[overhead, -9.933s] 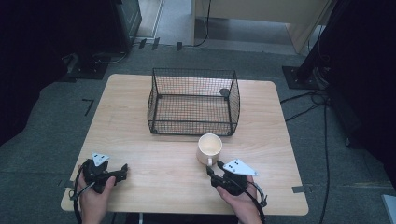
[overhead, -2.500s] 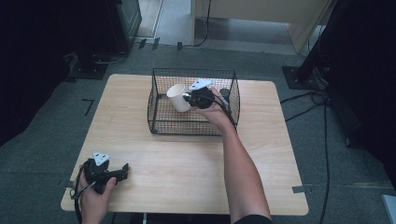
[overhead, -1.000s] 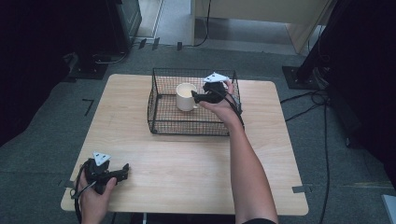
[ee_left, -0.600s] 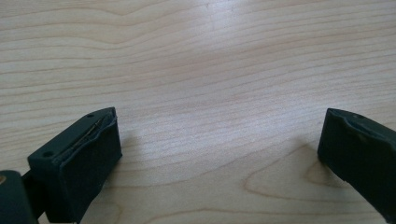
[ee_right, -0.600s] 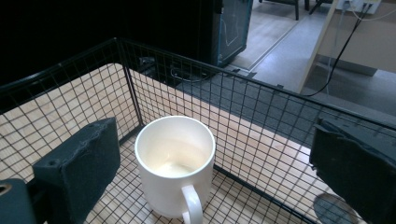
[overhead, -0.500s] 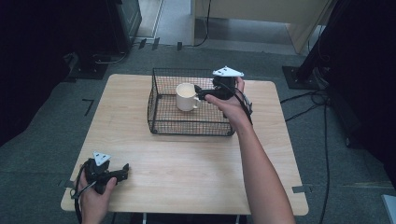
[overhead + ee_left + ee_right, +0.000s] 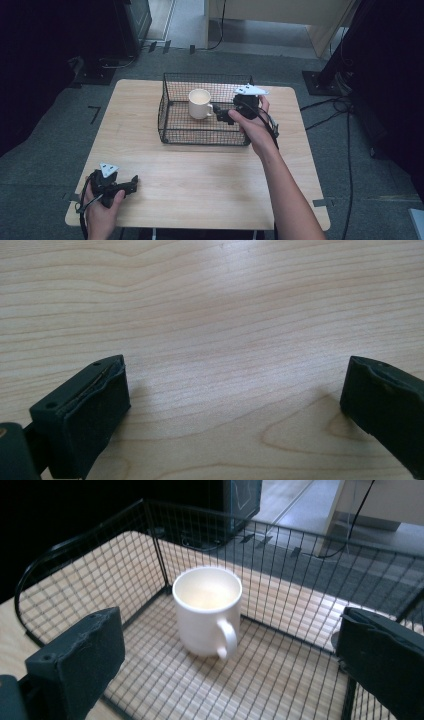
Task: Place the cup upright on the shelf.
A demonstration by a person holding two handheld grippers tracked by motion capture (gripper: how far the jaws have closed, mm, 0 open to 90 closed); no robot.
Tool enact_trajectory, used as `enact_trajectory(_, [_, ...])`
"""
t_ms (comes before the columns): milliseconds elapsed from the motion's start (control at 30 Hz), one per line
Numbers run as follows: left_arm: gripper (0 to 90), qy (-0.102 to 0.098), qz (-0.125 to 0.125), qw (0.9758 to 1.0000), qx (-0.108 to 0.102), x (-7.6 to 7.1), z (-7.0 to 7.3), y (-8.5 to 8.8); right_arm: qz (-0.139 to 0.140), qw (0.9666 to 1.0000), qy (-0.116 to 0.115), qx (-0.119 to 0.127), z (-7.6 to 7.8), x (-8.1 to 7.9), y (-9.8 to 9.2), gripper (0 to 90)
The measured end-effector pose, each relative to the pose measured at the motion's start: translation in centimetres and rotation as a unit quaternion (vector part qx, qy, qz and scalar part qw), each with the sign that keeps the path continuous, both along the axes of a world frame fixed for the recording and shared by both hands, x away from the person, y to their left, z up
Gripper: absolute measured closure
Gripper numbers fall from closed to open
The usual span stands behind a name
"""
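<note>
A cream mug (image 7: pixel 200 103) (image 7: pixel 208 610) stands upright on the floor of the black wire basket (image 7: pixel 170 131) (image 7: pixel 75 585), its handle turned toward my right gripper. That right gripper (image 7: pixel 221 115) (image 7: pixel 227 665) is open above the basket's right part, a short way from the handle, with nothing between its jaws. My left gripper (image 7: pixel 131 183) (image 7: pixel 235 405) rests open at the table's front left corner, with bare wood between its jaws.
The basket sits at the back middle of the light wooden table (image 7: pixel 210 175). Dark equipment (image 7: pixel 130 25) and cables (image 7: pixel 345 105) lie on the grey floor beyond and to the right of the table.
The right gripper carried the mug from the table's front into the basket, set it down upright, let go and drew back to the right. The left gripper stayed put.
</note>
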State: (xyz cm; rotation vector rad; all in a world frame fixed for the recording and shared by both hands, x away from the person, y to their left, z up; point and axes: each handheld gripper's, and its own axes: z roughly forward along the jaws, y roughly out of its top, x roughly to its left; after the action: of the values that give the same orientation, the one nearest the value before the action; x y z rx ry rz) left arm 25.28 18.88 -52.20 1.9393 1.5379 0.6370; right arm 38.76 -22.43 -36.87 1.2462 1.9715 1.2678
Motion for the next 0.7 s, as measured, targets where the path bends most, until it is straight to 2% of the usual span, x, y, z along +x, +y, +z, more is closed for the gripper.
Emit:
enact_trajectory(133, [0.0,0.000,0.000,1.0000,0.000,0.0,0.0,0.0,0.001,1.0000,0.003,0.003,-0.7,-1.8,-1.1,0.0])
enact_trajectory(233, [0.0,0.000,0.000,1.0000,0.000,0.0,0.0,0.0,0.000,1.0000,0.003,0.005,-0.9,-2.6,-1.6,0.0])
enact_trajectory(267, [0.0,0.000,0.000,1.0000,0.000,0.0,0.0,0.0,-0.002,1.0000,0.005,0.006,-1.2,-3.3,-2.1,0.0])
enact_trajectory(300, [0.0,0.000,0.000,1.0000,0.000,0.0,0.0,0.0,-0.002,1.0000,0.005,0.006,-1.2,-3.3,-2.1,0.0])
enact_trajectory(433, [0.0,0.000,0.000,1.0000,0.000,0.0,0.0,0.0,-0.006,1.0000,0.005,-0.003,-2.0,-5.0,-3.4,0.0])
enact_trajectory(700, [0.0,0.000,0.000,1.0000,0.000,0.0,0.0,0.0,-0.023,0.9996,0.007,-0.011,-2.7,-7.5,-5.2,0.0])
